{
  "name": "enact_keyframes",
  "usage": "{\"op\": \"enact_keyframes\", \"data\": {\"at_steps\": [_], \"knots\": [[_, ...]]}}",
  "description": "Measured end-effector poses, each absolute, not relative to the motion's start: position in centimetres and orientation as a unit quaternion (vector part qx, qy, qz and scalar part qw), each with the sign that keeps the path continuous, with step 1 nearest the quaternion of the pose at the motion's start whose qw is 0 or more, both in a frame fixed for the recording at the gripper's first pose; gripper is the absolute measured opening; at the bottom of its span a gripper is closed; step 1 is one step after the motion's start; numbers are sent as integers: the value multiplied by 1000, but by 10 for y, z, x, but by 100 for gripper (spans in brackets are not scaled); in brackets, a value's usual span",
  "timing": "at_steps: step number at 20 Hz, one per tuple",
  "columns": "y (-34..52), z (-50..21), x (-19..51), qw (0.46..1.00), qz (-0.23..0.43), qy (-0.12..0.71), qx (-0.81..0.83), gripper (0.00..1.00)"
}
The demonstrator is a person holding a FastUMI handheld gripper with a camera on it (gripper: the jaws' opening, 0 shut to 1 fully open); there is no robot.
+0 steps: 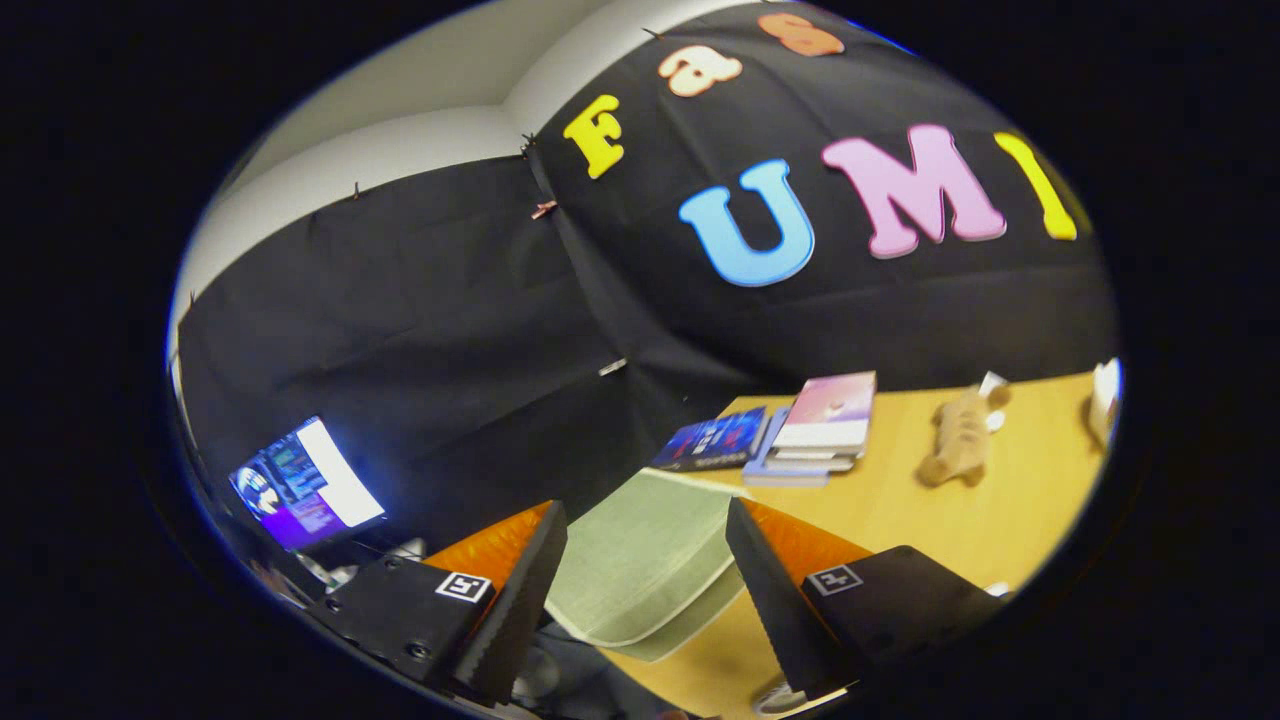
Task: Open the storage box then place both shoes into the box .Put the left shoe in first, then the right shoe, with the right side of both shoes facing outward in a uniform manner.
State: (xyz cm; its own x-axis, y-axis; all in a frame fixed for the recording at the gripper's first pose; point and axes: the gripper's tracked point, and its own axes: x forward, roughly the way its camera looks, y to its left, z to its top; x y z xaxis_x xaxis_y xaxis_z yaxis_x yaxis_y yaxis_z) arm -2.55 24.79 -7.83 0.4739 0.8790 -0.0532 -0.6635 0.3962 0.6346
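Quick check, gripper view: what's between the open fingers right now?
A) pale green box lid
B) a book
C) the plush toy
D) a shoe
A: the pale green box lid lies in the gap of the gripper, whose fingers stand apart and touch nothing; the books and the plush toy sit beyond on the wooden table.

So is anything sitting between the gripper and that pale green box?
Nothing visible. The open gripper has its fingers apart with the pale green storage box just ahead between them; books and plush toy lie beyond.
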Motion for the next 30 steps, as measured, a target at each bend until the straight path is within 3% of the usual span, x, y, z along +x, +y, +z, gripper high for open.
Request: {"op": "enact_keyframes", "data": {"at_steps": [8, 13, 22, 24, 25, 26, 28, 30], "knots": [[296, -173, -29, 615, 500, 377, 480, 98], [311, -221, -27, 548, 492, 434, 518, 98], [337, -227, -32, 460, 502, 448, 579, 95], [334, -224, -31, 446, 505, 442, 592, 83], [332, -224, -32, 439, 505, 444, 596, 70], [333, -230, -31, 445, 504, 448, 589, 70], [334, -230, -36, 436, 507, 451, 591, 38], [327, -222, -32, 443, 516, 433, 592, 20]]}}
